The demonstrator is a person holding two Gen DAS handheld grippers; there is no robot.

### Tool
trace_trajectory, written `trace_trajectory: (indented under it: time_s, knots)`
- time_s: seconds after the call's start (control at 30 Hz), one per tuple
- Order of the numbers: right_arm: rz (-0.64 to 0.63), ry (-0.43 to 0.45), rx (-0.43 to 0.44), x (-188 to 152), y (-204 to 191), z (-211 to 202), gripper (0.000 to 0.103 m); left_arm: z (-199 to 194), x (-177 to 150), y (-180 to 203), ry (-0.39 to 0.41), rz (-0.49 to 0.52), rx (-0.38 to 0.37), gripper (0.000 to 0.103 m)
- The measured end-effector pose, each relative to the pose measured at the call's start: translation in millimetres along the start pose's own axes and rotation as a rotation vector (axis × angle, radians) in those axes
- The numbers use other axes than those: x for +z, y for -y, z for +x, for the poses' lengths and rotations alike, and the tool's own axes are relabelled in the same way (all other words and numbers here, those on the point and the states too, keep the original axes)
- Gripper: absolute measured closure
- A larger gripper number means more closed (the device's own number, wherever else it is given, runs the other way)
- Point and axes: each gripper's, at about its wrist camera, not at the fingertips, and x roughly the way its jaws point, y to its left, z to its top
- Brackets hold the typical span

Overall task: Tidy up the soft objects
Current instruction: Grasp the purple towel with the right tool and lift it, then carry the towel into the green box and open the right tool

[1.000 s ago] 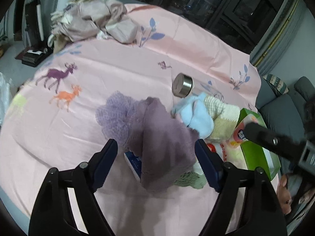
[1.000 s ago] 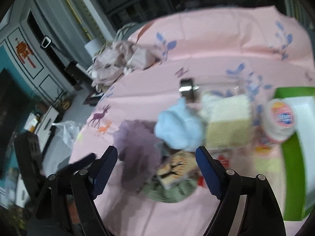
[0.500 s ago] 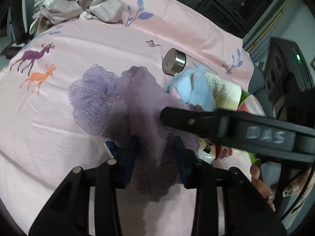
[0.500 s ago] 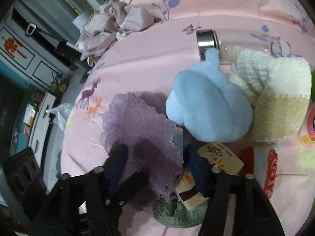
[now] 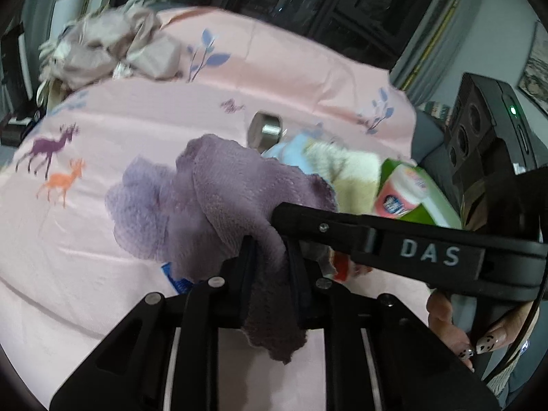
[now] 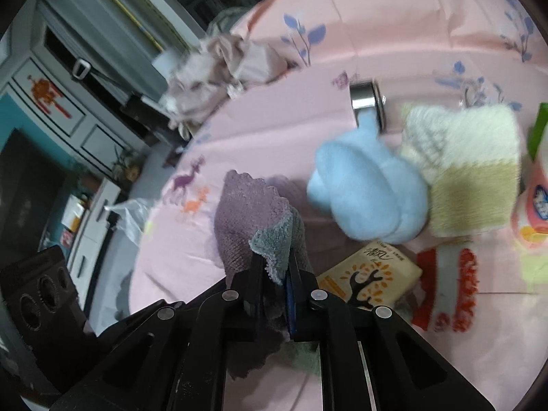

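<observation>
Purple knit cloth [image 5: 239,191] sits pinched between your left gripper [image 5: 269,250] fingers, jaws closing; your right gripper [image 6: 275,267] is clamped on its grey-backed fold, lifted off the pink sheet [image 5: 102,239].

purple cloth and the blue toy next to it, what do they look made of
Purple cloth: seems a soft waffle-weave or knit fabric, matte, with a fine grid texture and scalloped edge. Blue toy: looks like plush fleece, fuzzy and matte, no shine; the blur hides its detail.
</observation>
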Motion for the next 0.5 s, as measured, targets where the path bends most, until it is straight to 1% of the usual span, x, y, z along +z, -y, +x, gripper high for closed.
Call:
trace_trajectory:
  time_s: [0.1,0.17,0.27,0.5]
  knots:
    - [-0.007,0.054,0.026,-1,-4,-27,0.091,-14,3,18,0.042,0.042,-0.009,0.088]
    - [-0.018,0.096,0.026,-3,-6,-45,0.091,-21,7,31,0.065,0.076,-0.015,0.088]
    - [-0.012,0.159,0.039,-7,-4,-73,0.091,-33,9,58,0.098,0.144,-0.022,0.088]
    - [0.017,0.316,0.026,-15,20,-139,0.091,-40,23,114,0.130,0.257,-0.088,0.088]
